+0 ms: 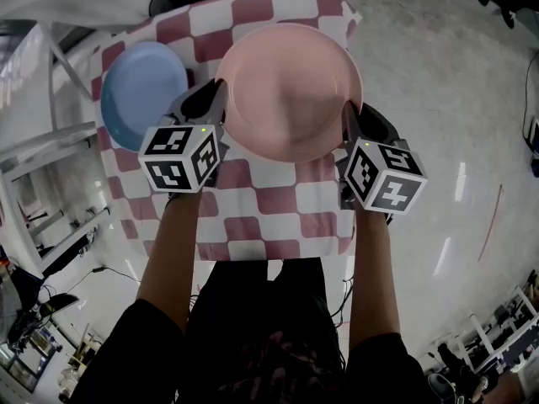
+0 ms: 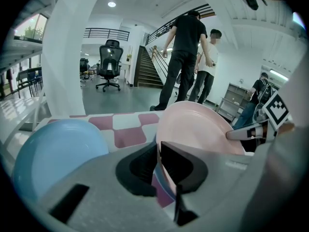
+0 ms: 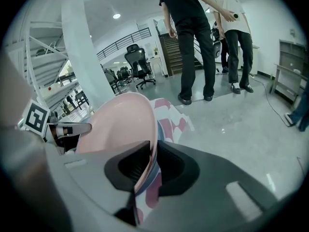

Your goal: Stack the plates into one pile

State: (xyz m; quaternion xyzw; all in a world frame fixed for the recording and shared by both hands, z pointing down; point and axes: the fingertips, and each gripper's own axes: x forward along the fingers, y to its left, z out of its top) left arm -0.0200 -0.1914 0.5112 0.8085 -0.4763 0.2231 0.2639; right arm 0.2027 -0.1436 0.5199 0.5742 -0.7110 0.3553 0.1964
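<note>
A pink plate hangs over the red-and-white checked tablecloth, carried between both grippers. My left gripper is shut on the plate's left rim, and my right gripper is shut on its right rim. In the left gripper view the pink plate runs edge-on into the left gripper, its rim between the dark pads. The right gripper view shows the pink plate tilted, its rim pinched in the right gripper. A blue plate lies flat on the cloth to the left, also seen as the blue plate.
The small table ends just right of the pink plate, with bare floor beyond. White shelving stands at the left. Two people stand behind the table near a staircase, and an office chair is further back.
</note>
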